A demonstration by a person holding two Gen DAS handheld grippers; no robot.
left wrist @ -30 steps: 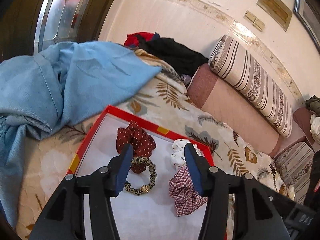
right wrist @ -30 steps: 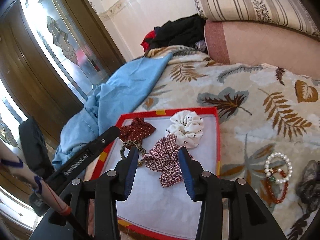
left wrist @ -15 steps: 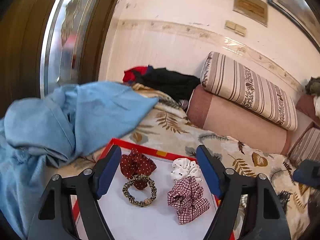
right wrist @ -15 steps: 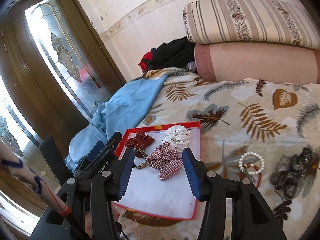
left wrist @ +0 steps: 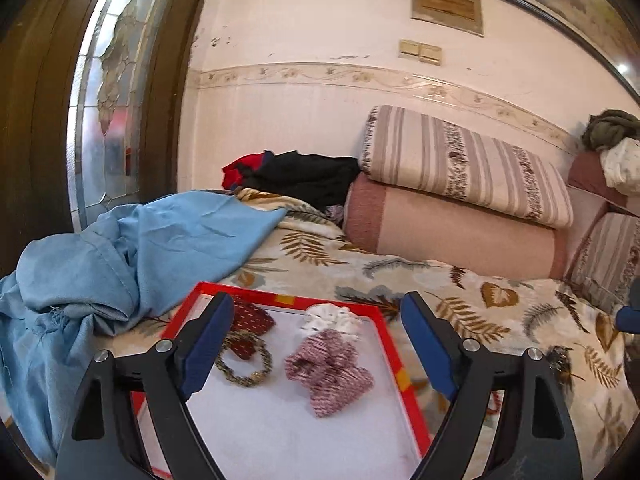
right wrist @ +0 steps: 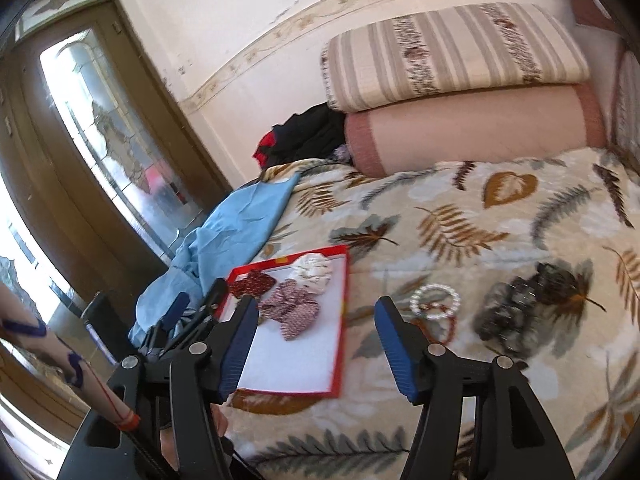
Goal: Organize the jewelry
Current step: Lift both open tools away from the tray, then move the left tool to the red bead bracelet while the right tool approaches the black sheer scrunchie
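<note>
On the bed, over a blanket [right wrist: 460, 216] printed with leaves, lies a flat tray [left wrist: 390, 340] with a red rim and a white floor. Four hair pieces lie inside it: a dark red dotted scrunchie [left wrist: 252, 318] near the far left corner, a gold and black hair ring [left wrist: 244, 364] just in front of it and touching it, a white scrunchie [left wrist: 332, 318] at the far side, and a red checked scrunchie [left wrist: 328, 368] that touches the white one on the near side. The left gripper [left wrist: 318, 344] hangs above the near part of the tray; its jaws are opening, they stand wide apart and nothing is between them. The right gripper [right wrist: 316, 344] is over the blanket at the right edge of the tray; its jaws are opening too and they hold nothing. To the right of the tray, on the blanket, lies a white pearl bracelet [right wrist: 435, 301], with a string of red beads [right wrist: 444, 328] touching it on the near side. Farther right there is a dark, blurred object [right wrist: 520, 308]; I cannot tell what it is. A blue cloth [left wrist: 132, 248] is heaped at the left of the tray, and its edge comes close to the far left corner. Against the wall a striped cushion [left wrist: 460, 160] rests on a pink bolster [left wrist: 448, 228], with dark clothes [left wrist: 304, 176] beside them.
</note>
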